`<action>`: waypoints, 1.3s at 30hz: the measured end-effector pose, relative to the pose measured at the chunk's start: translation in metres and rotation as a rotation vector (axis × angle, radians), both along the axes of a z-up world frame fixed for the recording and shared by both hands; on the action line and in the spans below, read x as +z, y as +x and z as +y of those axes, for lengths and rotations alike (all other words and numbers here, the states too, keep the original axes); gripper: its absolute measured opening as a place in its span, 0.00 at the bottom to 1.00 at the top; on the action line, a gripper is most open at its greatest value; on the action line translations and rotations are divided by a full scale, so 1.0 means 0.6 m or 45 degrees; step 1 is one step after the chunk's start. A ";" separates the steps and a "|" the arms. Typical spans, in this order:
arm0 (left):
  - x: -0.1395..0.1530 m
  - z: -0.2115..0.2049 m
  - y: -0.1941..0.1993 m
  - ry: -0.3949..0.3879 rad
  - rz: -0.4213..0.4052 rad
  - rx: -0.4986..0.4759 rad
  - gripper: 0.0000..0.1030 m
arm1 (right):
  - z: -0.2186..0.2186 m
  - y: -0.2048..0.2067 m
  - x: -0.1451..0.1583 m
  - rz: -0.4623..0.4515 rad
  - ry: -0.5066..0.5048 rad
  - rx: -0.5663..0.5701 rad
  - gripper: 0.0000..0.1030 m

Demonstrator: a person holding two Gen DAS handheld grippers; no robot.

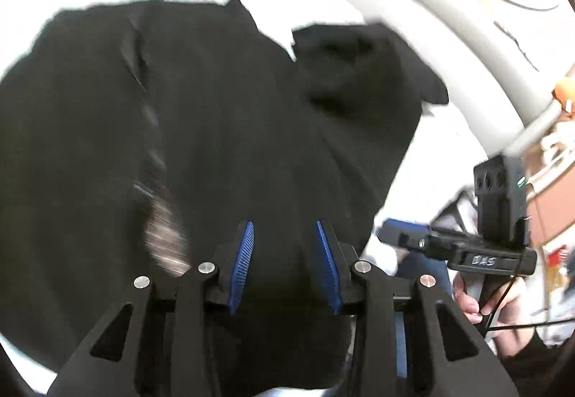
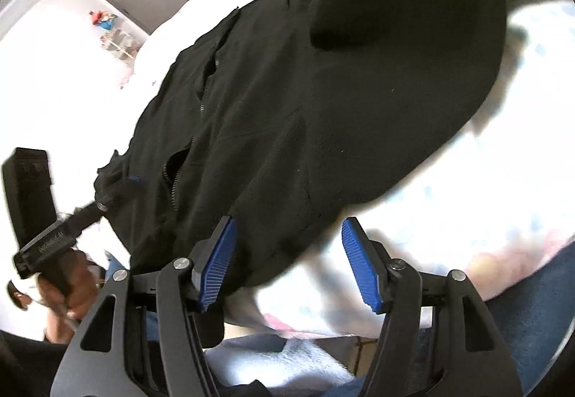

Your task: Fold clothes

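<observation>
While both claws (image 1: pixel 284 246) (image 2: pixel 287 242) hang spread, black jacket (image 2: pixel 287 109) covers the white bedding (image 2: pixel 449 210).

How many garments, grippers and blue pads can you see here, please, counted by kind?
Black jacket: 1
Grippers: 2, left and right, both with open jaws and nothing clamped between them
Blue pads: 4, two on each gripper
Total: 7
</observation>
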State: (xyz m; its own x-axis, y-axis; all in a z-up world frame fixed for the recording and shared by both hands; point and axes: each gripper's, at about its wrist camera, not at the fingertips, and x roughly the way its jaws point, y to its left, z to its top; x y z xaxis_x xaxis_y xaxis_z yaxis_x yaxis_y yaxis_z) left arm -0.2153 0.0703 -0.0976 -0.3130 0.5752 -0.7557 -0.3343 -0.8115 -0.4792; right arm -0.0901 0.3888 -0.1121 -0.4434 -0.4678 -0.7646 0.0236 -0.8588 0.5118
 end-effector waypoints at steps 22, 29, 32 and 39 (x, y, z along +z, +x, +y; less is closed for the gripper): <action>-0.021 0.026 0.011 -0.008 -0.134 -0.015 0.38 | 0.314 -0.124 0.048 0.188 -0.165 -0.566 0.80; -0.018 -0.061 0.017 0.019 -0.169 0.093 0.39 | 0.291 -0.209 0.097 0.400 -0.237 -0.499 0.27; -0.005 -0.105 0.017 0.051 -0.151 0.168 0.39 | 0.185 -0.228 0.187 0.606 -0.124 -0.237 0.15; 0.014 -0.241 0.023 0.056 -0.083 0.477 0.40 | -0.156 -0.218 0.150 0.479 -0.091 0.585 0.10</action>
State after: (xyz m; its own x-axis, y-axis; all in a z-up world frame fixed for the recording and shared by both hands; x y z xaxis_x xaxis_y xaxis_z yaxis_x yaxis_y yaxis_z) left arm -0.2017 -0.0742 -0.0891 -0.4598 0.4624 -0.7581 0.0144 -0.8497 -0.5271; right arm -0.2206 0.2949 -0.0223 -0.4176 -0.7201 -0.5541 0.5752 -0.6816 0.4523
